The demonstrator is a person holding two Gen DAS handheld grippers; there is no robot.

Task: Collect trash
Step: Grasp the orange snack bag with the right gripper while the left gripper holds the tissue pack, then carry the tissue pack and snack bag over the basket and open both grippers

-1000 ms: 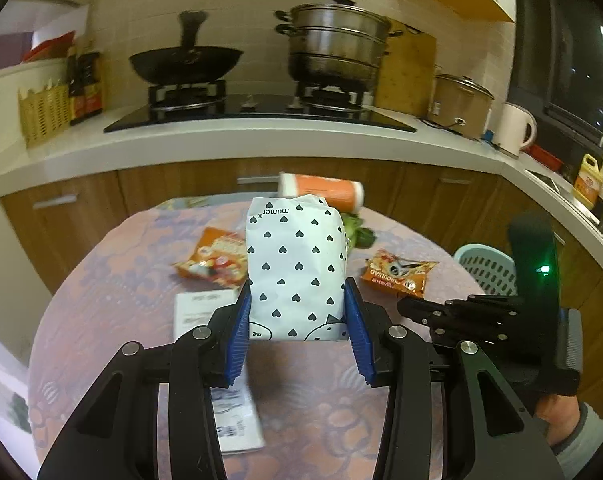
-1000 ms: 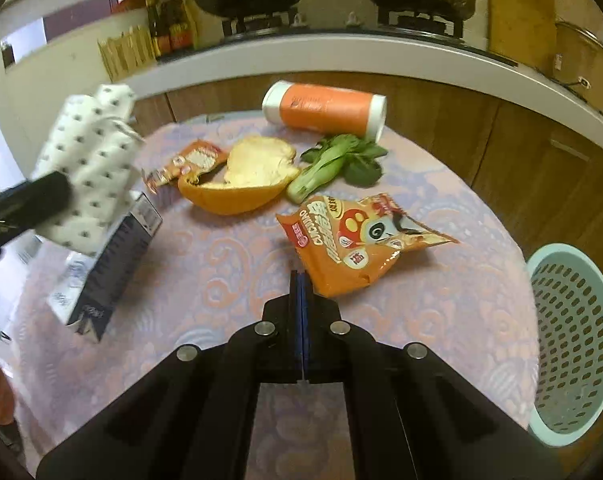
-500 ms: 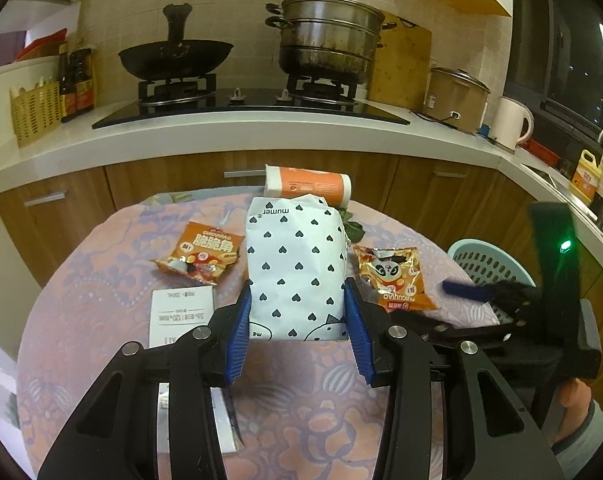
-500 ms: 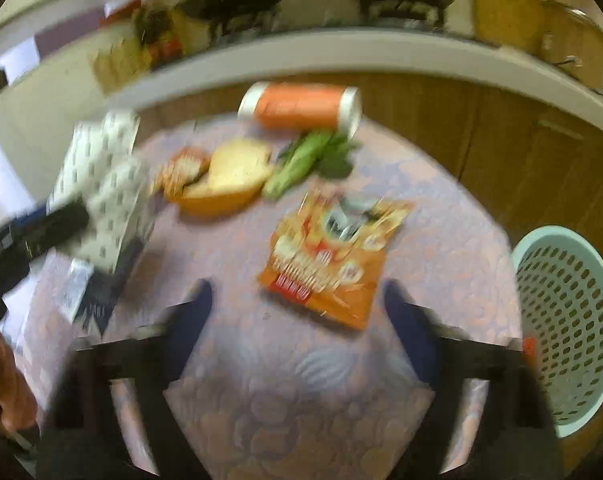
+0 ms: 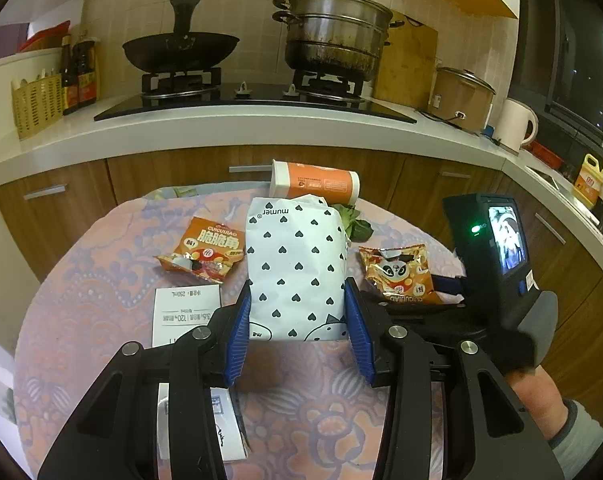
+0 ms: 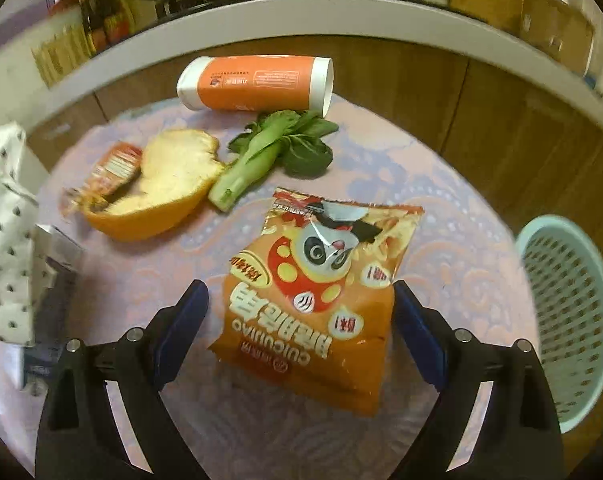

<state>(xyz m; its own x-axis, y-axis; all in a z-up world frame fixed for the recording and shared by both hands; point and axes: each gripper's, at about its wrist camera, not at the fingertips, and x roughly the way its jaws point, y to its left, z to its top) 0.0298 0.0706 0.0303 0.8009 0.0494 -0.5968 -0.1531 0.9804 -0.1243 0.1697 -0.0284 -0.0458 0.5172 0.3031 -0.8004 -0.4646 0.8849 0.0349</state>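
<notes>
My left gripper (image 5: 297,320) is shut on a white tissue pack with black hearts (image 5: 297,268) and holds it above the table; the pack also shows at the left edge of the right wrist view (image 6: 5,240). My right gripper (image 6: 301,312) is open, with its fingers on either side of an orange panda snack bag (image 6: 321,280) that lies on the table. That bag (image 5: 397,272) and the right gripper's body (image 5: 489,248) show in the left wrist view. A teal mesh trash basket (image 6: 569,300) stands beside the table at the right.
On the patterned tablecloth (image 6: 441,208) lie an orange peel (image 6: 161,196), bok choy (image 6: 269,152), an orange canister on its side (image 6: 257,84), a second snack bag (image 5: 205,248) and a white carton (image 5: 185,312). The kitchen counter and stove (image 5: 253,100) are behind.
My right gripper has opened from shut and moved forward so its fingers flank the panda snack bag. My left gripper has kept hold of the tissue pack, shifting slightly.
</notes>
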